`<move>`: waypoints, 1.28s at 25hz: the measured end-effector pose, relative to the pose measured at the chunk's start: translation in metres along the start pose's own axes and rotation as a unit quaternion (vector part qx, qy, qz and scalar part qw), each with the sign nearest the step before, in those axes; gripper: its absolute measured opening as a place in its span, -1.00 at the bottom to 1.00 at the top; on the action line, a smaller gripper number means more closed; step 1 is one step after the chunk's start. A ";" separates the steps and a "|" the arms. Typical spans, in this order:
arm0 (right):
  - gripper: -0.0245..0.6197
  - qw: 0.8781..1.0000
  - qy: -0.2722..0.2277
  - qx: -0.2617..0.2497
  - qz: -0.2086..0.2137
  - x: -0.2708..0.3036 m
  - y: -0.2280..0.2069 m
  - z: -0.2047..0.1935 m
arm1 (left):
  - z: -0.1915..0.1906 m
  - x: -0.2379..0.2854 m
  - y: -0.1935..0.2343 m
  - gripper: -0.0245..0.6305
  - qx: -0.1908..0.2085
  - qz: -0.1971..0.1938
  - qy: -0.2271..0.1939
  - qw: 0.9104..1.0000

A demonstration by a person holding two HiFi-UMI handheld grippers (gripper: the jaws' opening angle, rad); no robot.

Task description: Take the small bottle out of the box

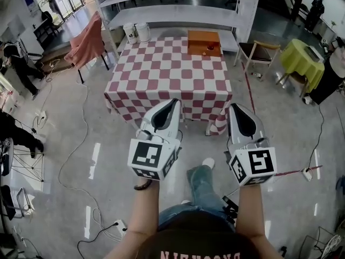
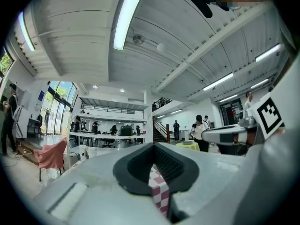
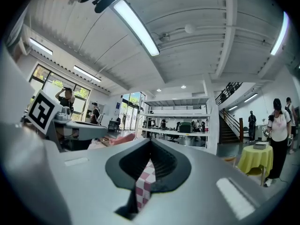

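An open orange-brown box (image 1: pixel 204 42) stands at the far right of a table with a red-and-white checked cloth (image 1: pixel 167 80). Something small (image 1: pixel 210 48) lies inside it, too small to identify. My left gripper (image 1: pixel 176 101) and right gripper (image 1: pixel 233 108) are held side by side, level, in front of the table's near edge and well short of the box. Both are shut with nothing between the jaws. In the left gripper view the left gripper (image 2: pixel 153 145) shows checked cloth through the gap behind its tips. The right gripper (image 3: pixel 150 141) shows the same in its own view.
Two white tubs (image 1: pixel 136 32) sit at the table's far left corner. White shelving (image 1: pixel 178 9) runs behind the table. A pink-draped chair (image 1: pixel 86 39) stands to the left; a wooden chair (image 1: pixel 257 50) and a yellow-covered table (image 1: pixel 302 55) stand to the right. Cables (image 1: pixel 81 139) cross the floor.
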State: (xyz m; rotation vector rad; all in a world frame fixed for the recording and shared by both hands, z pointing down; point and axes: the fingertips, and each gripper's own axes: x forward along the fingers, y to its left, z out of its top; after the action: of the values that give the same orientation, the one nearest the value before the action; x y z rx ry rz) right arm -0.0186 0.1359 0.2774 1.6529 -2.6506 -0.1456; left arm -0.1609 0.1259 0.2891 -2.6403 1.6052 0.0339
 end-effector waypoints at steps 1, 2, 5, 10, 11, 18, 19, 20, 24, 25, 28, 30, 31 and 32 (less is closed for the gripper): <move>-0.92 1.000 0.002 -0.005 -0.001 0.007 -0.005 -0.002 | -0.001 0.008 0.003 -0.93 0.001 0.002 0.000 1.000; -0.92 1.000 0.003 -0.009 0.000 0.015 -0.010 -0.004 | -0.001 0.016 0.006 -0.93 0.002 0.004 0.001 1.000; -0.92 1.000 -0.001 -0.007 0.002 0.039 -0.030 -0.008 | -0.001 0.046 0.017 -0.93 0.005 0.010 0.000 1.000; -0.92 1.000 -0.002 -0.018 0.002 0.089 -0.071 -0.014 | -0.008 0.108 0.032 -0.93 0.001 0.010 0.005 1.000; -0.92 1.000 -0.002 -0.019 0.003 0.099 -0.080 -0.015 | -0.010 0.122 0.036 -0.93 0.000 0.011 0.007 1.000; -0.92 1.000 0.009 -0.011 0.011 0.175 -0.143 -0.023 | -0.011 0.220 0.060 -0.93 -0.002 0.015 0.008 1.000; -0.92 1.000 0.012 -0.012 0.012 0.184 -0.151 -0.024 | -0.013 0.233 0.063 -0.93 -0.003 0.016 0.009 1.000; -0.92 1.000 0.014 -0.013 0.013 0.193 -0.160 -0.026 | -0.014 0.246 0.064 -0.93 -0.003 0.015 0.011 1.000; -0.92 1.000 0.018 -0.013 0.019 0.227 -0.190 -0.034 | -0.018 0.292 0.071 -0.93 -0.001 0.015 0.010 1.000; -0.92 1.000 0.019 -0.012 0.021 0.233 -0.195 -0.037 | -0.020 0.300 0.073 -0.93 0.000 0.017 0.007 1.000; -0.92 0.999 0.026 -0.007 0.026 0.248 -0.208 -0.047 | -0.026 0.317 0.075 -0.93 0.003 0.023 -0.004 1.000; -0.92 0.999 0.032 -0.001 0.026 0.256 -0.215 -0.055 | -0.033 0.326 0.075 -0.93 -0.003 0.020 -0.006 1.000; -0.92 0.999 0.035 0.003 0.025 0.260 -0.218 -0.058 | -0.036 0.330 0.076 -0.93 -0.006 0.017 -0.005 1.000; -0.92 0.999 0.037 0.006 0.025 0.264 -0.221 -0.061 | -0.040 0.333 0.078 -0.93 -0.009 0.015 -0.002 1.000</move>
State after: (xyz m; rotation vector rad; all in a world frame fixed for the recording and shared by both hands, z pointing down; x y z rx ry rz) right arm 0.0665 -0.2015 0.3097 1.5623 -2.6406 -0.0682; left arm -0.0772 -0.2076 0.3110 -2.6267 1.6515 0.0559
